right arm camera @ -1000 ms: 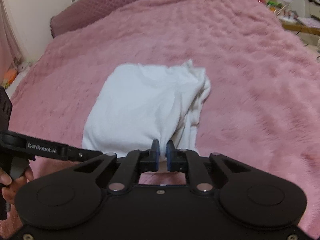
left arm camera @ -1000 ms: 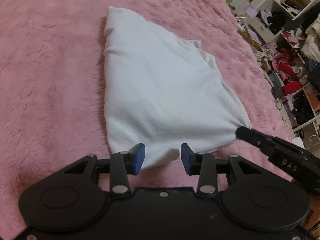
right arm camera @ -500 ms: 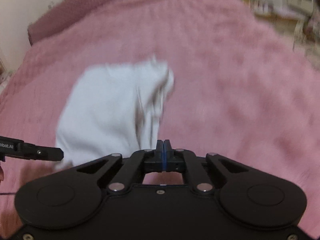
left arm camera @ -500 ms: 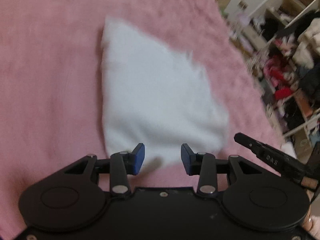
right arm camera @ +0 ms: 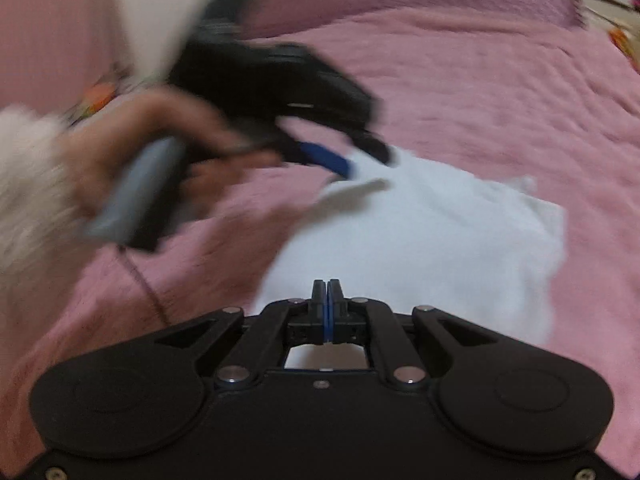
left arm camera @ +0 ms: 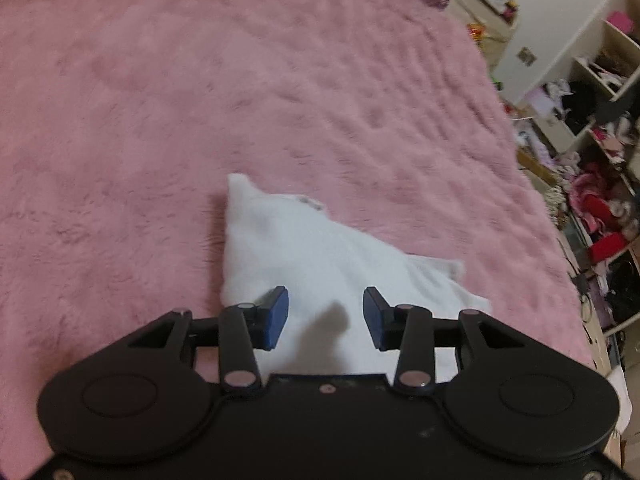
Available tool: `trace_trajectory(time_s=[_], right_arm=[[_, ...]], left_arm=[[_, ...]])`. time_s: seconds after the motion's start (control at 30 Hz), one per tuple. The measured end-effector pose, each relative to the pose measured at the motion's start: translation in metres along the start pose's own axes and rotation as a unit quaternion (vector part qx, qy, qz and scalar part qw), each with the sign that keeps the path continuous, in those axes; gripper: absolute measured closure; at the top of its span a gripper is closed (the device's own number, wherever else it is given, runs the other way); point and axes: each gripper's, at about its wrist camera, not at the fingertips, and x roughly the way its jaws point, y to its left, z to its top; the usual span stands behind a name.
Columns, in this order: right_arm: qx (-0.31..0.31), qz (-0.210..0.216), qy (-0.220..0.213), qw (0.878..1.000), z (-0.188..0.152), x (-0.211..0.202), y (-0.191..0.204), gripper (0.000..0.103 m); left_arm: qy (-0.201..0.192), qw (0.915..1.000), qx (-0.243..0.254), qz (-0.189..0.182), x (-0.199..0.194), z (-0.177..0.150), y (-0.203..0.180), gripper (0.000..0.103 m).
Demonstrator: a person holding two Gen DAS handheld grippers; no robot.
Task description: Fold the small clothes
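**Occlusions, cut-offs and blur at this moment**

Left wrist view: the near edge of the white garment [left arm camera: 316,264] is hidden behind the left gripper [left arm camera: 325,316] body; where the cloth ends cannot be told. The shelves [left arm camera: 600,128] at right are cut by the frame edge, and their contents are too small and jumbled to identify.

Right wrist view: the left gripper [right arm camera: 344,160] and the hand [right arm camera: 160,152] holding it are smeared by motion blur; jaw spacing unreadable there. The fluffy sleeve [right arm camera: 28,184] is cut by the left edge. The garment's near edge is covered by the right gripper [right arm camera: 327,300] body. Objects at the top corners are blurred beyond recognition.
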Motion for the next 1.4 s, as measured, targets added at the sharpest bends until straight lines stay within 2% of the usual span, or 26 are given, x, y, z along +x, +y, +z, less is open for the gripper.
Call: trace_trajectory(time_s=[0.17,0.37,0.5,0.57,0.7,0.8,1.0,1.17,1.27,1.4], right_arm=[[0.008,0.009,0.058,0.998,-0.010,0.034,0.002,0.101],[0.021,0.012,0.076,0.997,-0.028,0.035,0.000,0.102],[0.033,0.010,0.077,0.996,-0.033,0.032,-0.002,0.102],[0.037,0.009,0.074,0.997,-0.022,0.029,-0.004,0.101],[0.037,-0.010,0.010,0.999,-0.009,-0.005,-0.007,0.100],[0.019,-0.060,-0.029,0.998,0.002,-0.025,-0.017,0.100],[0.030,-0.113,-0.033,0.993,0.006,-0.027,-0.041,0.099],[0.068,-0.140,-0.012,0.988,-0.013,-0.021,-0.059,0.100],[0.098,-0.140,-0.012,0.985,-0.028,-0.022,-0.069,0.103],[0.124,-0.132,-0.007,0.983,-0.036,-0.018,-0.076,0.103]], left_arm=[[0.021,0.9997,-0.009,0.009,0.025,0.002,0.016,0.062],[0.029,0.9994,-0.017,0.006,0.038,0.004,0.027,0.061],[0.036,0.9992,-0.019,0.006,0.039,0.004,0.028,0.061],[0.031,0.9994,-0.014,0.006,0.031,0.004,0.024,0.061],[0.003,0.9999,-0.002,-0.013,-0.002,-0.001,0.015,0.061],[-0.015,0.9994,0.009,-0.029,-0.036,-0.020,0.009,0.061],[-0.001,0.9979,0.032,-0.056,-0.070,-0.079,-0.011,0.060],[0.031,0.9970,0.033,-0.062,-0.063,-0.121,-0.018,0.060],[0.056,0.9963,0.025,-0.059,-0.050,-0.136,-0.016,0.060],[0.063,0.9960,0.033,-0.054,-0.041,-0.149,-0.014,0.059]])
